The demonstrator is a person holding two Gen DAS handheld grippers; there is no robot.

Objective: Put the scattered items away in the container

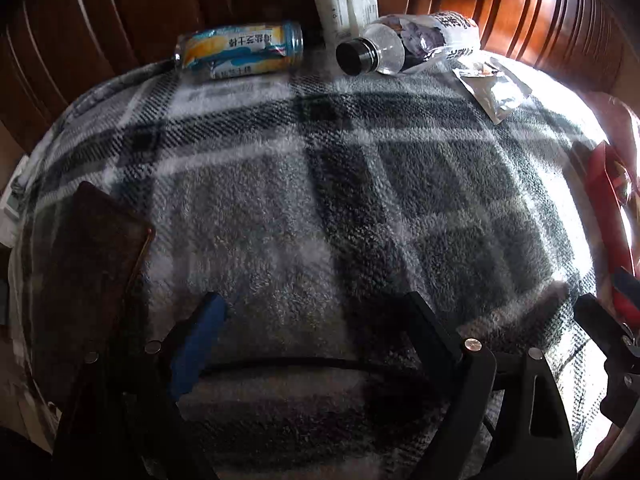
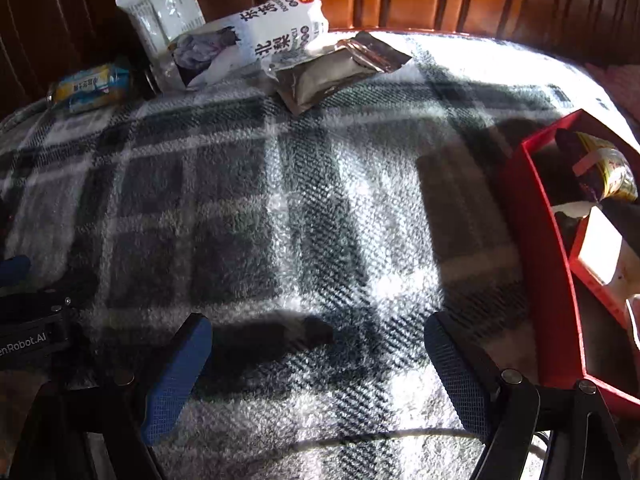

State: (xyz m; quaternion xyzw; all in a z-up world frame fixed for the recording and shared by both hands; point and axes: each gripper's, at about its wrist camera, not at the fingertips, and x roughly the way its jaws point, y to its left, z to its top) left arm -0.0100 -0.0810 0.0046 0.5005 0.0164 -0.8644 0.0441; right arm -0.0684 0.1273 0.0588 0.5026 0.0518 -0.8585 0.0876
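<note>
Jaws apart on both; red box (image 2: 536, 248) cut off at frame edge.

One can (image 1: 240, 51), one plastic bottle (image 2: 244, 36), one white packet (image 2: 164, 12) and one silver foil pouch (image 2: 340, 66) were counted at about twelve o'clock on the single plaid blanket (image 2: 280, 220). One red box (image 2: 536, 248) was seen at three o'clock, with at least two items inside. One dark flat object (image 1: 88, 272), unidentifiable, was noted at nine o'clock.
</note>
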